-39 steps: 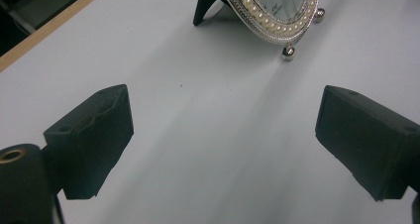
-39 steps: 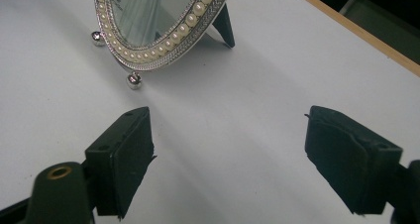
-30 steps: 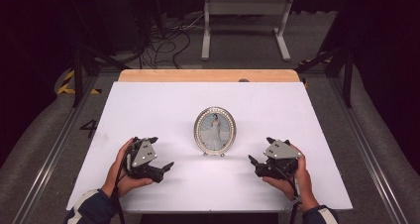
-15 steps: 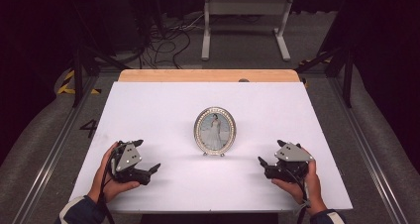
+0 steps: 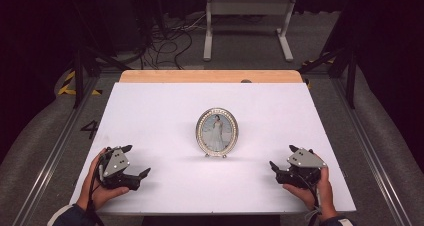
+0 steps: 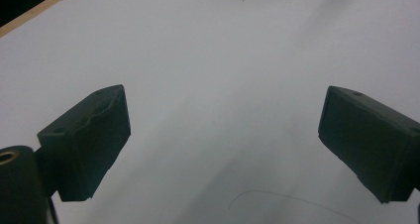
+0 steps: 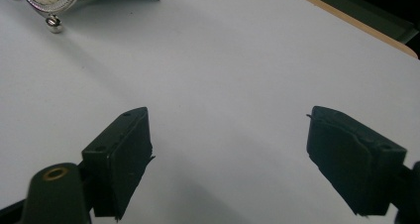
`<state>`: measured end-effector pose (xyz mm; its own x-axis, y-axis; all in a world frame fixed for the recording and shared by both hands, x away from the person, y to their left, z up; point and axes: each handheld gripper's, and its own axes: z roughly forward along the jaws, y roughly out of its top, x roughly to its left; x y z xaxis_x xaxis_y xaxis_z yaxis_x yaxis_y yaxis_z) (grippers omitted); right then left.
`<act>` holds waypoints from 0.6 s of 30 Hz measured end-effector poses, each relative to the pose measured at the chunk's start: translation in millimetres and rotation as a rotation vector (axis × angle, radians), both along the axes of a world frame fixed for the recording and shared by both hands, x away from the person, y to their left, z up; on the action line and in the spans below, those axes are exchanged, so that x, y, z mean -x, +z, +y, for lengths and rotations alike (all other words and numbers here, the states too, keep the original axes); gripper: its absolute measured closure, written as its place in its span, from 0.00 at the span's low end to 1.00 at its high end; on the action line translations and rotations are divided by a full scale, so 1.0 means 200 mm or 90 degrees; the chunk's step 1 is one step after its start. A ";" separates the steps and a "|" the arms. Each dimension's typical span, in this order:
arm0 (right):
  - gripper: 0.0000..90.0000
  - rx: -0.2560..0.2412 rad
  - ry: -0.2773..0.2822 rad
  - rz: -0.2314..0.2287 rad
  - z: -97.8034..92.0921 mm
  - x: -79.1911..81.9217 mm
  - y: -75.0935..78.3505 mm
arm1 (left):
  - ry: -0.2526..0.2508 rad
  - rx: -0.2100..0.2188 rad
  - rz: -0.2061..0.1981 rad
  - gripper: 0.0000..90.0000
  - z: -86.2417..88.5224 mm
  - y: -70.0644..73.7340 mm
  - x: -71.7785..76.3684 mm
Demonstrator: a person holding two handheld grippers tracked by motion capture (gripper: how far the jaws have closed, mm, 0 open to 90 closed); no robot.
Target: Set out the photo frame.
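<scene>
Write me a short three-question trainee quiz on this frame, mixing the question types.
1. True or false: the oval photo frame stands upright on the white table, apart from both grippers.
2. Multiple choice: how do the jaws of the left gripper stand? A) shut on the frame B) open with nothing between them C) shut on nothing
3. Fill in: in the high view, the right gripper sits near the table's ____ edge, to the right of the frame.

Key: 1 true. 2 B. 3 near (the person's side).
</scene>
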<state>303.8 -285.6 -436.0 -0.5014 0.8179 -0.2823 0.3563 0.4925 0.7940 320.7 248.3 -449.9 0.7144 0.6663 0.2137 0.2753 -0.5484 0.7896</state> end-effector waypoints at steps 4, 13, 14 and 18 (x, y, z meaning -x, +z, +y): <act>0.20 -0.004 -0.009 0.003 -0.04 0.01 -0.01 | 0.008 0.008 0.005 0.07 0.04 -0.01 0.00; 0.20 -0.007 -0.028 0.007 -0.09 0.05 -0.05 | 0.040 0.021 0.014 0.07 0.11 -0.04 0.03; 0.20 -0.005 -0.030 0.008 -0.10 0.05 -0.06 | 0.040 0.022 0.015 0.07 0.11 -0.04 0.03; 0.20 -0.010 -0.031 0.007 -0.11 0.07 -0.06 | 0.041 0.026 0.013 0.07 0.11 -0.03 0.04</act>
